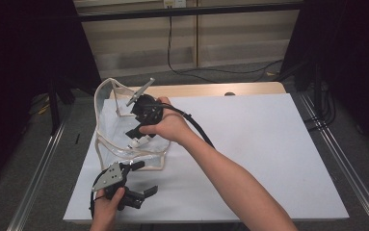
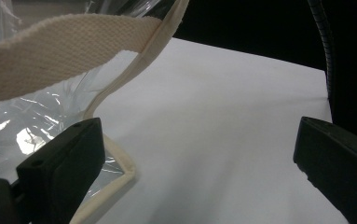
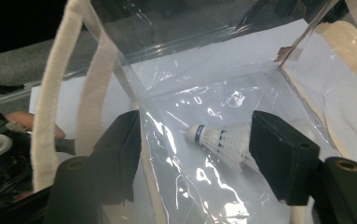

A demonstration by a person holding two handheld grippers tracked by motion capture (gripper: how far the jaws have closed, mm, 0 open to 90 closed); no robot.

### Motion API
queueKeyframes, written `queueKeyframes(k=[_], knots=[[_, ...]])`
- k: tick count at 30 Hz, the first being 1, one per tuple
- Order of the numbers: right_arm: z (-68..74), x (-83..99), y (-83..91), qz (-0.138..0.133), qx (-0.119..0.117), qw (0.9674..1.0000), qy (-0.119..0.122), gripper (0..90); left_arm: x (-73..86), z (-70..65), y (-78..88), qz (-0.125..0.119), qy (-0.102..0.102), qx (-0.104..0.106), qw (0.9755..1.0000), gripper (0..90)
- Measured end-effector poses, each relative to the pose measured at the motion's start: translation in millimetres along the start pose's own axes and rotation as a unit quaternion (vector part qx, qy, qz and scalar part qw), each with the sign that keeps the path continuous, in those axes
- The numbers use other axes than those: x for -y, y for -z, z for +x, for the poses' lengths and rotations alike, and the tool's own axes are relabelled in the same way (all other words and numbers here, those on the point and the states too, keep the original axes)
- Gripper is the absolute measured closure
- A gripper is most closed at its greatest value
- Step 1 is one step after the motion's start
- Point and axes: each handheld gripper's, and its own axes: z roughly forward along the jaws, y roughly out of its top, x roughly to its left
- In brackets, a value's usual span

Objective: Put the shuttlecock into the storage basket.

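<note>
The right hand-held gripper (image 3: 192, 154) stands open over a shuttlecock (image 3: 223, 140) partly hidden behind its jaw inside the clear bag (image 1: 106, 126), band lettering unreadable; the left hand-held gripper (image 2: 195, 163) gapes wide, empty.

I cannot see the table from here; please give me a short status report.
Right gripper open inside clear bag, shuttlecock lying loose between jaws. Left gripper open beside bag's edge, holding nothing. Bag handle hangs near right gripper.
</note>
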Motion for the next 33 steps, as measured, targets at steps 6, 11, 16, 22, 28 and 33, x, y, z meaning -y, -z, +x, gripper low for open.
queueKeyframes(k=[6, 11, 16, 22, 28, 33], knots=[[2.3, -1.3, 12.3, -0.008, -0.005, 1.0, 0.001, 26.2, -0.3, -0.5, -0.1, -0.001, 0.0, -0.001, 1.0, 2.2], [4.3, -2.0, 20.6, -0.011, -0.009, 0.9999, 0.003, 21.7, -0.1, -1.2, -0.5, -0.002, 0.003, 0.0, 1.0, 2.2], [5.8, -1.1, 27.9, -0.02, -0.012, 0.9997, 0.004, 19.2, -0.1, -1.1, -0.5, 0.0, 0.002, 0.0, 1.0, 2.2], [6.5, 0.9, 34.6, -0.023, -0.017, 0.9996, 0.004, 17.4, -0.1, -1.1, -0.6, 0.002, 0.0, 0.0, 1.0, 2.2], [6.1, 3.2, 41.5, -0.028, -0.022, 0.9994, -0.001, 14.3, -0.2, -1.2, -0.8, 0.001, 0.001, 0.0, 1.0, 2.2], [5.0, 5.9, 48.7, -0.032, -0.027, 0.9991, -0.003, 12.4, -0.2, -1.2, -1.0, 0.002, 0.001, 0.0, 1.0, 2.2]])
